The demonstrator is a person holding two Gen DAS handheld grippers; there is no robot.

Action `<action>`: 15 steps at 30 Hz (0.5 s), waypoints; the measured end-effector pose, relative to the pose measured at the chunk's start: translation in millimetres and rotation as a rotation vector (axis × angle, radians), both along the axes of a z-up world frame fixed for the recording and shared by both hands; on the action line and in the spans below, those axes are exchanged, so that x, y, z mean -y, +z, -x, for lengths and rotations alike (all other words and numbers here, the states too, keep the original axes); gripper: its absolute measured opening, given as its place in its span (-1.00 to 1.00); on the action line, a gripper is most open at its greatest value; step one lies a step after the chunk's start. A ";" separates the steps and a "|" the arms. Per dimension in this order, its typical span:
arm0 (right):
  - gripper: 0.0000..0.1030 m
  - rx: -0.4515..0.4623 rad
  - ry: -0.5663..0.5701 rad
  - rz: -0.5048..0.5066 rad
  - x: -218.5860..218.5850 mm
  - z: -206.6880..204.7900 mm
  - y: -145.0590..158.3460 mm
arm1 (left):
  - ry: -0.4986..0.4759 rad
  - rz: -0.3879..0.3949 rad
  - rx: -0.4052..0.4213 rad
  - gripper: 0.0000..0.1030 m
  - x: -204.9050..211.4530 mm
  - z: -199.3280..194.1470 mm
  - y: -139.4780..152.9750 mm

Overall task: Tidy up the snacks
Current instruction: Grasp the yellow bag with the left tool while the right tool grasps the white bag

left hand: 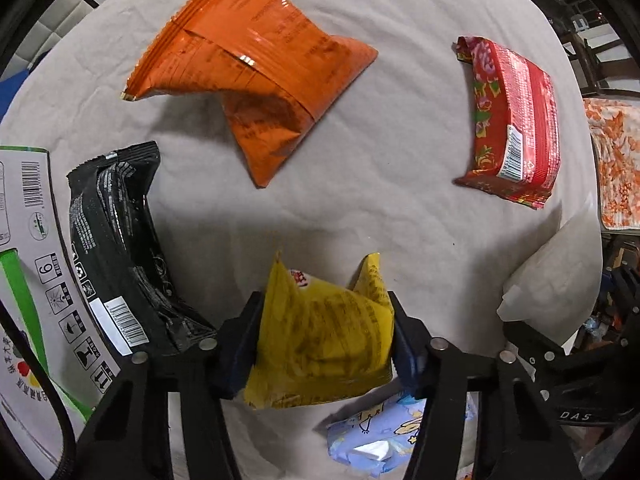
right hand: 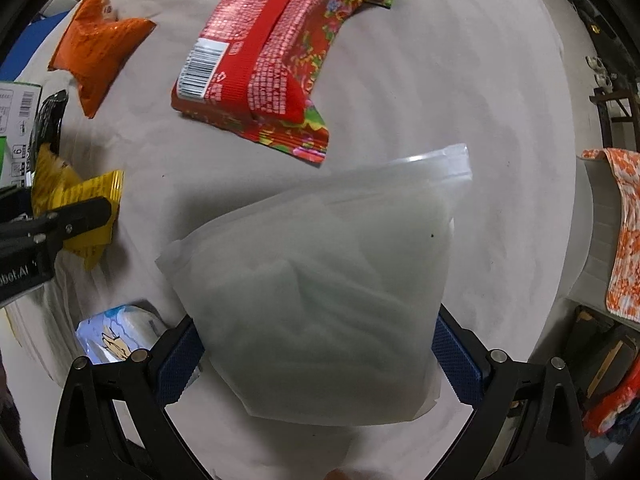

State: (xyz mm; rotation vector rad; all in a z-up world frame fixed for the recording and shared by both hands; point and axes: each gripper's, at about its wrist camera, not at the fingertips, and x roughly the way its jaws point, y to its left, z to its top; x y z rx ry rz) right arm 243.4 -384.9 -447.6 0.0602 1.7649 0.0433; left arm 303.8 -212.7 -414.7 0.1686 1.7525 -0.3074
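The left gripper (left hand: 324, 340) had its blue-padded fingers pressed against both sides of a crinkled yellow foil snack packet (left hand: 320, 344), pinching it above the cloth. The same packet showed at the left edge of the right wrist view (right hand: 86, 208), with one black finger of the left gripper across it. The right gripper (right hand: 316, 344) was clamped on a frosted, translucent plastic zip bag (right hand: 320, 288), its blue pads (right hand: 178, 356) touching the bag's lower sides; the bag's sealed strip pointed away from the camera, and dim dark shapes showed through its wall, too blurred to name.

Just below the yellow packet lay a pale blue packet with cartoon drawings (left hand: 380, 436) on the wrinkled beige cloth (left hand: 400, 220). To the left of the left gripper, a black glossy snack bag with a white barcode label (left hand: 116, 248) lay beside a white printed carton with green stripes (left hand: 28, 264), the two touching or nearly so. Farther out, a large orange foil snack bag (left hand: 256, 68) lay crumpled near the far side of the cloth. A red flower-patterned packet with a barcode (right hand: 272, 52) lay just beyond the zip bag, well apart from the orange bag. An orange-and-white patterned fabric (right hand: 624, 232) hung off the cloth's right edge.
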 end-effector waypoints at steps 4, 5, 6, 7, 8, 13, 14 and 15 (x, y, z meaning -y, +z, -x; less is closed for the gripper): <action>0.82 -0.002 -0.014 0.022 0.1 2.7 -9.4 | 0.010 -0.002 0.029 -0.05 2.2 6.8 -4.0; 0.75 -0.003 -0.013 0.028 -0.9 3.2 -11.7 | 0.018 -0.005 0.036 -0.05 2.1 7.9 -4.0; 0.73 -0.004 -0.006 0.037 -2.2 2.2 -12.1 | 0.025 -0.006 0.041 -0.05 1.3 9.3 -3.7; 0.69 -0.001 0.002 0.048 -4.1 1.2 -14.2 | 0.032 -0.007 0.045 -0.06 -0.4 11.4 -2.4; 0.65 0.006 0.003 0.060 -6.4 2.9 -16.3 | 0.042 -0.008 0.050 -0.06 0.4 16.1 -3.6; 0.45 0.018 -0.051 0.071 -9.1 8.8 -14.1 | 0.086 -0.021 0.073 -0.06 -12.4 20.9 3.0; 0.42 0.017 -0.062 0.068 -5.9 10.8 -11.3 | 0.095 -0.021 0.077 -0.06 -13.4 22.0 5.5; 0.41 0.017 -0.081 0.062 -4.6 13.1 -12.0 | 0.105 -0.020 0.081 -0.06 -11.4 22.0 8.3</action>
